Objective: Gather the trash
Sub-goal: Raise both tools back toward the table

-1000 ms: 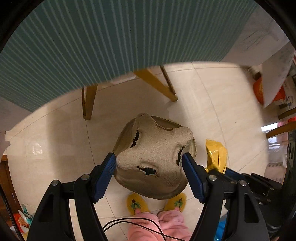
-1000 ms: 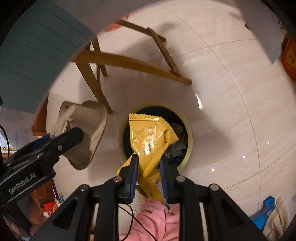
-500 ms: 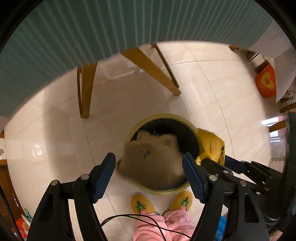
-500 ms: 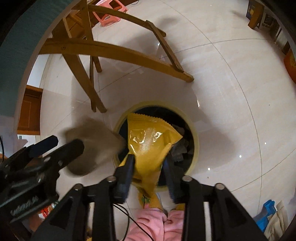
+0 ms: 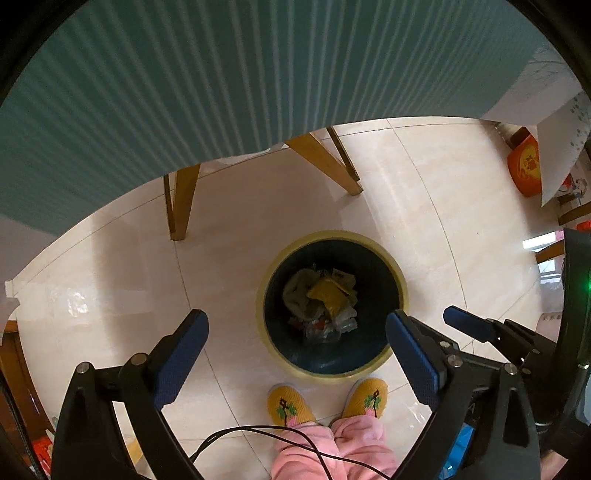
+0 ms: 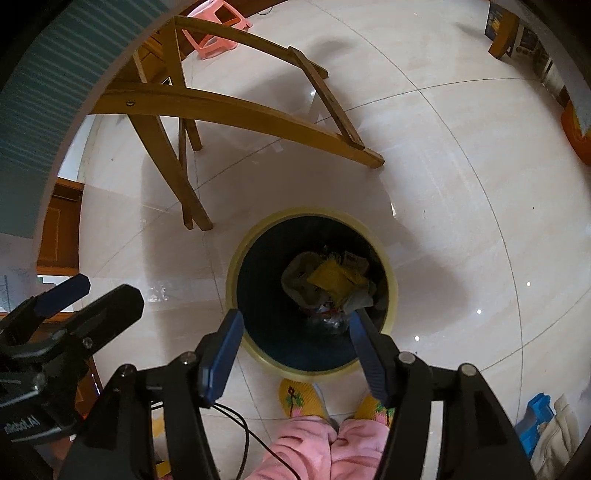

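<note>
A round dark bin with a yellow rim (image 5: 400, 280) (image 6: 236, 258) stands on the tiled floor below both grippers. Inside lie the yellow wrapper (image 5: 327, 295) (image 6: 330, 278), the brown paper tray (image 5: 295, 291) (image 6: 295, 277) and other crumpled trash. My left gripper (image 5: 295, 350) is open and empty above the bin's near edge. My right gripper (image 6: 295, 350) is open and empty over the bin. The right gripper's fingers (image 5: 469, 325) show at the right of the left wrist view; the left gripper's fingers (image 6: 66, 295) show at the left of the right wrist view.
A table with a teal striped cloth (image 5: 184, 92) and wooden legs (image 5: 181, 203) (image 6: 221, 107) stands beyond the bin. The person's yellow slippers (image 5: 288, 406) (image 6: 295, 398) are at the bin's near side. An orange object (image 5: 524, 166) and a pink stool (image 6: 214, 22) sit farther off.
My left gripper let go of the brown paper tray and my right gripper opened and let go of the yellow wrapper. Both dropped into the bin.
</note>
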{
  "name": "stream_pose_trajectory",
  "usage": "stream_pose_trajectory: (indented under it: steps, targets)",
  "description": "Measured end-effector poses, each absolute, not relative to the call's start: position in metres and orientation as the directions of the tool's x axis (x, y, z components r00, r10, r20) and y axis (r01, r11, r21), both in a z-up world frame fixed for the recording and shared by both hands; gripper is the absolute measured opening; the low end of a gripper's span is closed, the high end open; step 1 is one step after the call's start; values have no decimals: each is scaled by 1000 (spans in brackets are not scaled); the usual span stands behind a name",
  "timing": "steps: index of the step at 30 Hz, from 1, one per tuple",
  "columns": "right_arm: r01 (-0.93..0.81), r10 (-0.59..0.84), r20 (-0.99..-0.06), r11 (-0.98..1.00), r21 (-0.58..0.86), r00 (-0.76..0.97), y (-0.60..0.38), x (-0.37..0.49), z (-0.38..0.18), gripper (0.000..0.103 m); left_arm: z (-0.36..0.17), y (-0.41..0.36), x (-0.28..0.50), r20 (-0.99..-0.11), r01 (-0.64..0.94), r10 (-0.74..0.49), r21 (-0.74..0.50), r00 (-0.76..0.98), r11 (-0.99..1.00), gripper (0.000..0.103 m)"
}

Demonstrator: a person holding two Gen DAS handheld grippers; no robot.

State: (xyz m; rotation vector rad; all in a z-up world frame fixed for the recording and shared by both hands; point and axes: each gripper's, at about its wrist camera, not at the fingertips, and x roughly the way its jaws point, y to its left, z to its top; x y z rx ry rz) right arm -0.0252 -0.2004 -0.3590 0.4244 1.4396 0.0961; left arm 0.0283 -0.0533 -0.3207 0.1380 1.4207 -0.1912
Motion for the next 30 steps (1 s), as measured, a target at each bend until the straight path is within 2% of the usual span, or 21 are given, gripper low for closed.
stream_pose_trajectory:
  steps: [13, 30]
  targets:
    - [171, 315, -926, 921, 351, 208, -211, -35, -288, 60, -232, -39, 11, -980, 168, -67, -35, 186, 985, 96]
    - [72, 355, -870, 913, 401, 343, -224, -60, -121, 60, -66, -35, -23, -949, 174, -122, -72, 291, 982, 96]
